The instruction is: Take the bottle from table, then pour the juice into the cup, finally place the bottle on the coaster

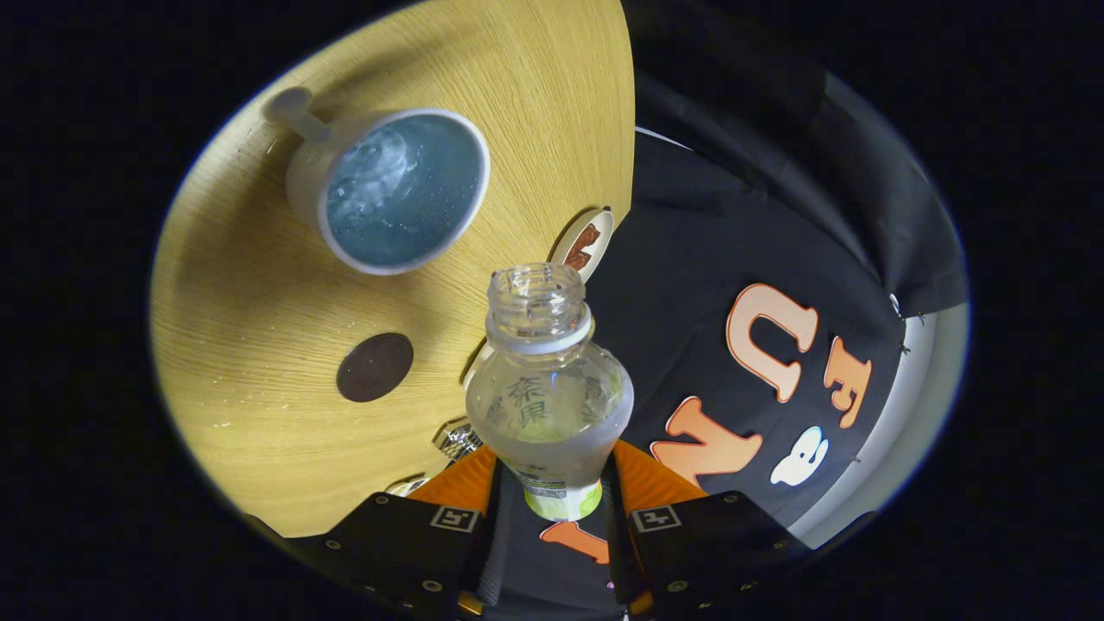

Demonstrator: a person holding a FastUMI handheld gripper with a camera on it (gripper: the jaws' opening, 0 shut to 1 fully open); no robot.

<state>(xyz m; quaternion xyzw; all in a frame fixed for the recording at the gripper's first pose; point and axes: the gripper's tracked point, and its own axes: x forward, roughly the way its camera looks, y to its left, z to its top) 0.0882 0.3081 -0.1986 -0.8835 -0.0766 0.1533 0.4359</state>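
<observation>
My gripper (552, 483) is shut on a clear plastic bottle (548, 388); both orange fingers (470, 483) press on its lower body. The bottle has no cap, and its open neck points away from me, beyond the fingertips. I am tilted, so the wooden table (259, 302) appears slanted beneath. A white cup (401, 190) with a blue inside and a handle stands on the table beyond the bottle, to the left of its neck. A dark round coaster (374, 367) lies on the table nearer to me, left of the bottle's shoulder.
A small white item with a brown mark (586, 243) lies at the table's edge just behind the bottle's neck. A shiny crumpled scrap (457, 442) sits by the left finger. The table's edge runs close to the bottle, with the black booth cloth (716, 259) beyond.
</observation>
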